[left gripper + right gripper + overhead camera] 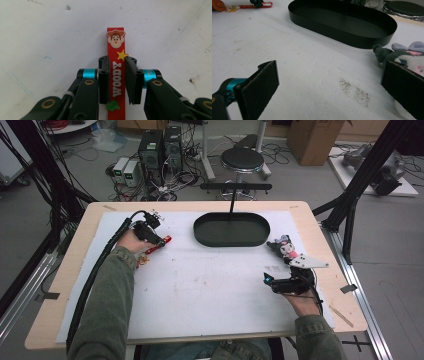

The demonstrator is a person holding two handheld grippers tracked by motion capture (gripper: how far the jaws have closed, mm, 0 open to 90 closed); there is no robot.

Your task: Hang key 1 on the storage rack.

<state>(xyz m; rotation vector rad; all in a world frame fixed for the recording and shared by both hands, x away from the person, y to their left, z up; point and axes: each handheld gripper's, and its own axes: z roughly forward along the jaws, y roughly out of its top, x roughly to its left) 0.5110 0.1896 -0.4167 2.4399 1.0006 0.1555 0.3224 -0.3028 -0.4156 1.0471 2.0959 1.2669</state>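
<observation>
A red rubber strap (116,47) with a cowboy face and the word WOODY lies on the white mat. My left gripper (117,60) is shut on it, one black pad against each long edge. In the high view the strap (166,239) sticks out of the left gripper (160,240) at the mat's far left. My right gripper (329,72) stands open and low over bare mat, and it (267,279) sits at the right. A grey, white and pink plush toy (409,53) lies just past its right jaw, beside the hand (282,247).
A black oval tray (231,243) sits at the far middle of the mat, its wall (332,35) ahead of the right gripper. A small orange charm with a chain (142,260) lies near the left wrist. A stool (242,159) and computers stand beyond the table.
</observation>
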